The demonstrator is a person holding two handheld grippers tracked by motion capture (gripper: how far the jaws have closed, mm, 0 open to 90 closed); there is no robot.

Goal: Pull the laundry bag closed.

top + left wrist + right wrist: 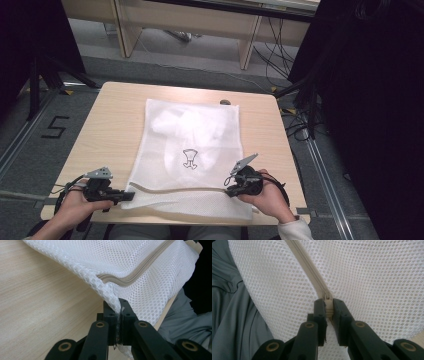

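Note:
A white mesh laundry bag [190,150] lies flat on the wooden table [110,130], with pale clothes inside and a small black garment print on its front. Its beige zipper [140,272] runs along the near edge. My left gripper [129,195] is shut on the bag's near left corner, and the mesh [110,293] is pinched between its black jaws. My right gripper [227,191] is shut on the beige zipper pull [328,305] at the near right, where the zipper track [308,267] runs away from the jaws.
The table's near edge [175,220] lies just under the bag's hem, with grey trousers [234,315] below it. A small dark object [225,102] sits at the table's far edge. Dark stands [45,75] and cables [295,115] flank the table on the floor.

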